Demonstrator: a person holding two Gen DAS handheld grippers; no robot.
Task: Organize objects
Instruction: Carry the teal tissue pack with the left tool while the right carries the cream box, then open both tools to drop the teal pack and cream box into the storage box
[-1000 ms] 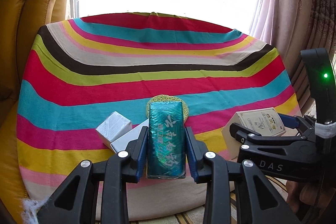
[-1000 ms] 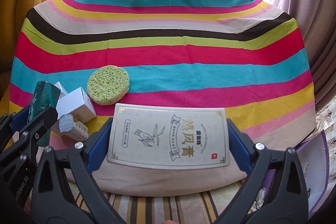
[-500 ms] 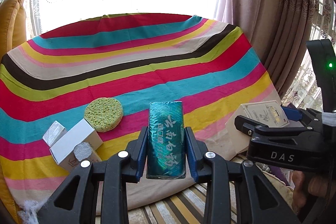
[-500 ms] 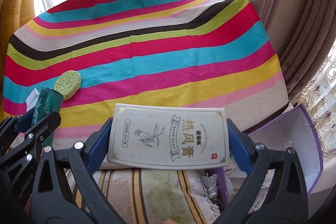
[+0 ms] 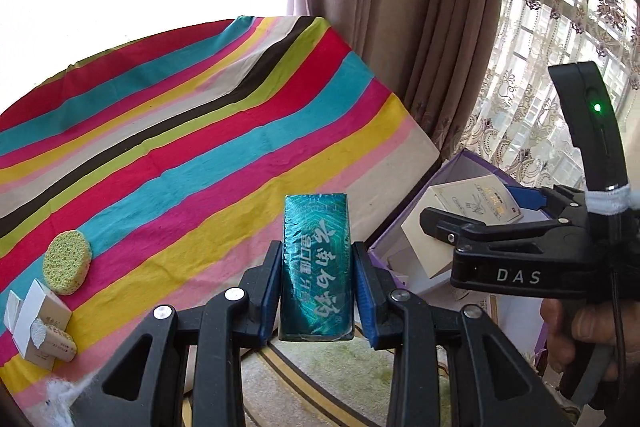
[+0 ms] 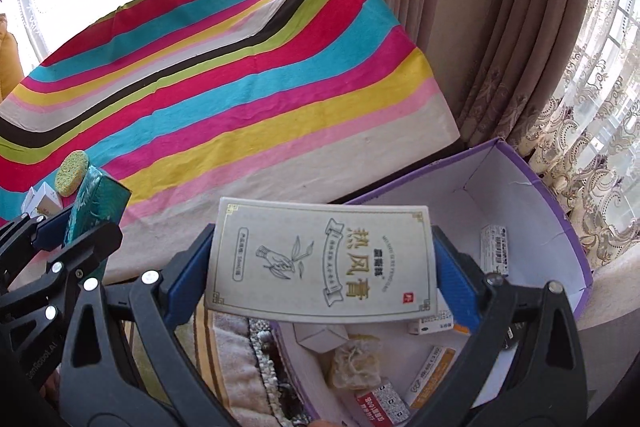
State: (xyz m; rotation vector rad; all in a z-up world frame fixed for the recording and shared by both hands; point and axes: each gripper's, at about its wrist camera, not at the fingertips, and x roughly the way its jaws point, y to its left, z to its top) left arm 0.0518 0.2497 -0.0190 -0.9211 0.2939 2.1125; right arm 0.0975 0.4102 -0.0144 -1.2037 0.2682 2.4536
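2 grips kept — left hand-held gripper (image 5: 316,301) clamps teal box (image 5: 316,267) | right hand-held gripper (image 6: 322,281) clamps cream box (image 6: 320,263), now over purple bin (image 6: 532,195)

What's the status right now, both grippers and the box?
Left gripper shut on teal box. Right gripper shut on cream box, above open purple bin. Sponge and small boxes left on striped cloth. Nothing blocking.

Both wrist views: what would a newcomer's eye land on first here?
Probably the striped tablecloth filling the left of both views. Next, the two carried items: a teal box clamped in the left gripper, and a cream box in the right gripper, held over the open purple-edged bin of small packages.
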